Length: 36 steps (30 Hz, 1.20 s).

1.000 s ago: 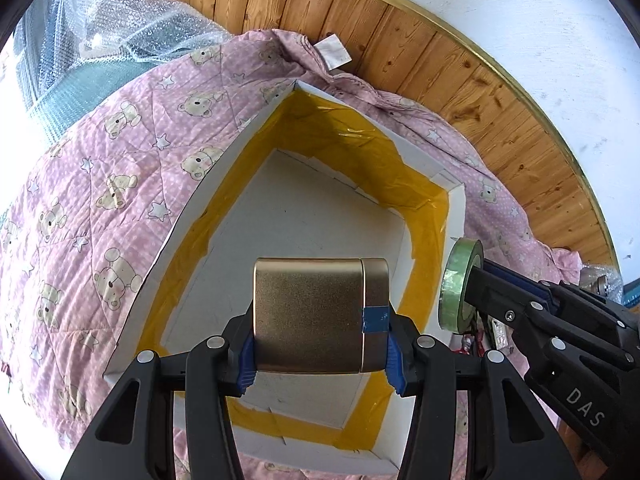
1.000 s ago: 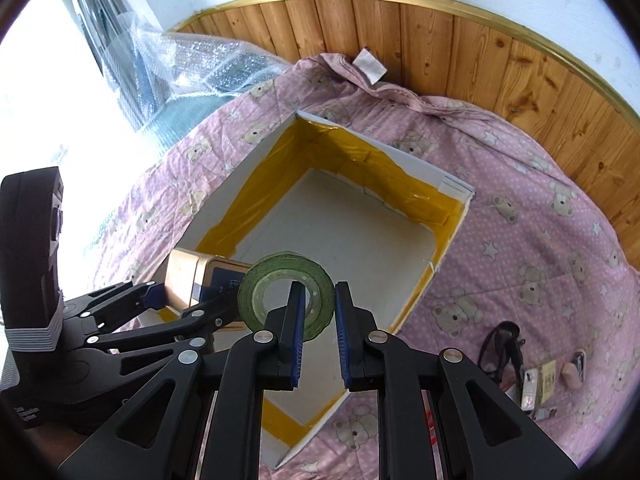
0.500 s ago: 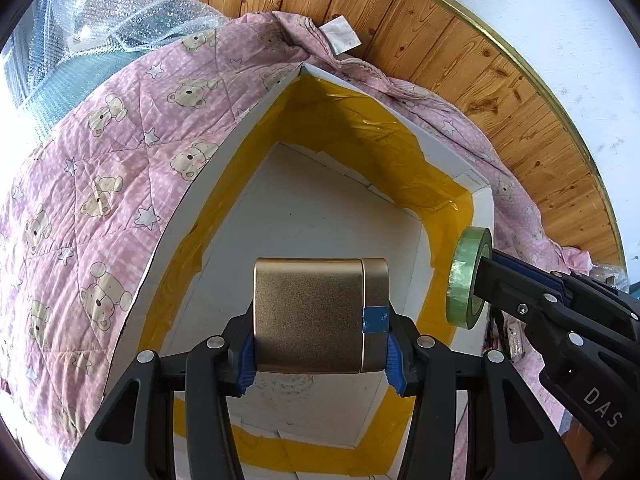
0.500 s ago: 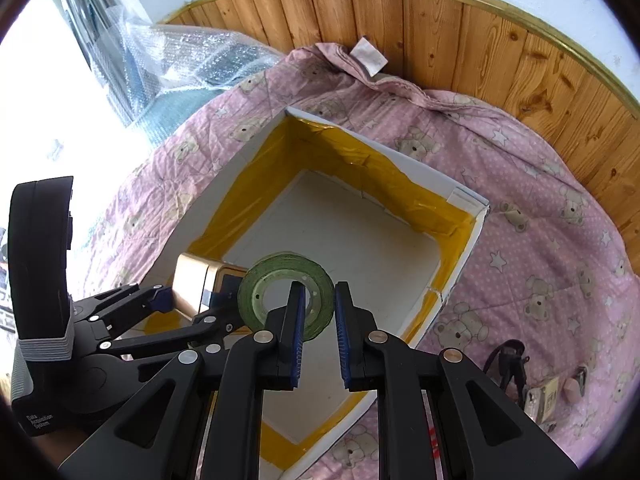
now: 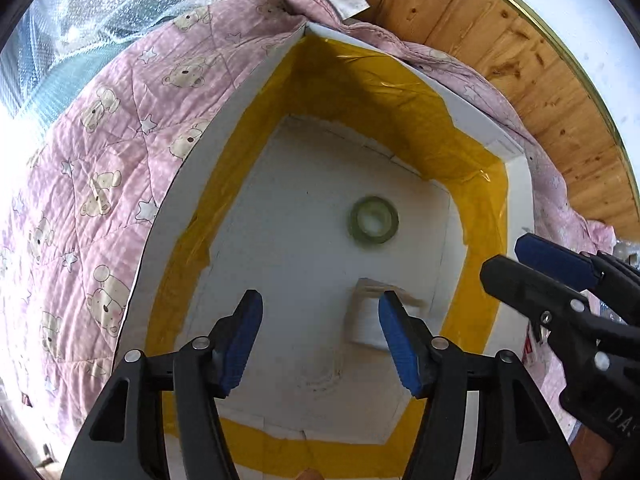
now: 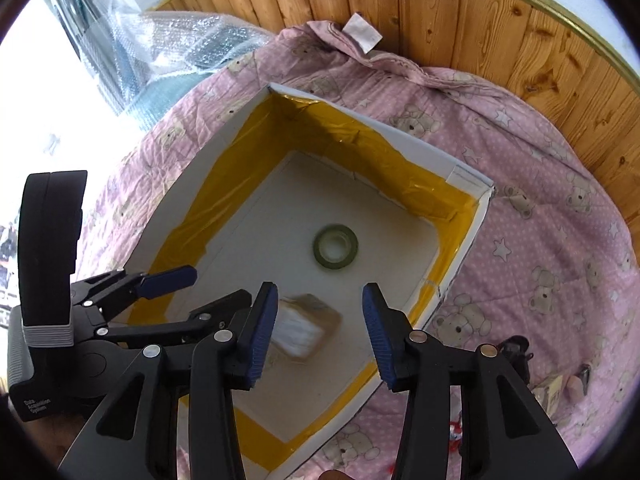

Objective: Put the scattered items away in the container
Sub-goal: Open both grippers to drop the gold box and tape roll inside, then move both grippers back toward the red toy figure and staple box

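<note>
Box: a white box (image 6: pixel 472 240) with yellow tape on its inside walls sits on a pink blanket (image 6: pixel 540 184) with little bears on it.
Tape roll: a green tape roll (image 5: pixel 374 220) lies flat on the floor of the box, near the far corner. Nothing is touching it.
Gold case: a gold case (image 6: pixel 304 326) is inside the box too, nearer the front than the tape roll. It looks blurry, so I cannot tell if it is lying still.
Left gripper: the left gripper (image 5: pixel 320 340) is above the box with its blue pads (image 5: pixel 240 336) spread wide. It is holding nothing.
Right gripper: the right gripper (image 6: pixel 320 334) is above the box as well, wide apart and holding nothing. In the left wrist view it (image 5: pixel 532 264) reaches in over the right wall of the box.
Other things: a few small things (image 6: pixel 560 384) lie on the blanket to the right of the box, outside it. They are too small to name.
Behind the box: a wooden wall (image 6: pixel 460 20) stands past the blanket, and some bubble wrap (image 5: pixel 100 24) lies off to the left of the box.
</note>
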{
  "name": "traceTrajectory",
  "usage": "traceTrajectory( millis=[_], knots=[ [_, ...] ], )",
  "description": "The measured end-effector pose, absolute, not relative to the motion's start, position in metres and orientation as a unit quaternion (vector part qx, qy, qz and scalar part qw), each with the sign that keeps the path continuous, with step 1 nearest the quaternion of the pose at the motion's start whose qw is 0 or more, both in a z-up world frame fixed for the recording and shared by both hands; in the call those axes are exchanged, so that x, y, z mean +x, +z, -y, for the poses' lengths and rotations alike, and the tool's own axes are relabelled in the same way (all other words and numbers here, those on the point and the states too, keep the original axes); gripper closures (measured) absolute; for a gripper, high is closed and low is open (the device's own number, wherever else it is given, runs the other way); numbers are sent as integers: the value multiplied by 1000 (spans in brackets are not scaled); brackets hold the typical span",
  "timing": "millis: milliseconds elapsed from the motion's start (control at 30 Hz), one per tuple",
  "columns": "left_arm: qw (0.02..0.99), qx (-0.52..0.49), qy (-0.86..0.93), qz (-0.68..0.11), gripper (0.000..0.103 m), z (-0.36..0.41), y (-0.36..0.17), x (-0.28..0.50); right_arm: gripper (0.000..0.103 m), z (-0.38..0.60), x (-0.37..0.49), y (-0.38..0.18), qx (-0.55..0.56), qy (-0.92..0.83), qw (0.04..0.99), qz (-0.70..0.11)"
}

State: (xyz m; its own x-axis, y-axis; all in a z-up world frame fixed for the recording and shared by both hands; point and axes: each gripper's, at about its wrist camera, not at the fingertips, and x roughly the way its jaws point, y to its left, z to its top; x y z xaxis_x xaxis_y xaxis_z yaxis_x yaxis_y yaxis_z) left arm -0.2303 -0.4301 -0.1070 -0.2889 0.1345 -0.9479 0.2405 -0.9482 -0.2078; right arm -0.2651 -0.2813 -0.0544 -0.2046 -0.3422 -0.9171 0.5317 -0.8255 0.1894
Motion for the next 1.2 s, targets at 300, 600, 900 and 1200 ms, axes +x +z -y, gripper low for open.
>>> traceTrajectory(
  millis=[300, 600, 900, 1200],
  knots=[
    [43, 591, -787, -171, 41, 438, -96, -209, 55, 277, -247, -44, 560, -772, 290, -80],
    [40, 585, -792, -172, 41, 434, -84, -188, 55, 277, -230, -35, 558, -773, 291, -81],
    [31, 577, -797, -173, 40, 428, -72, -172, 55, 273, -214, -25, 553, -777, 288, -85],
    [22, 575, -799, -173, 39, 420, -66, -158, 55, 264, -198, -19, 551, -782, 279, -87]
  ],
)
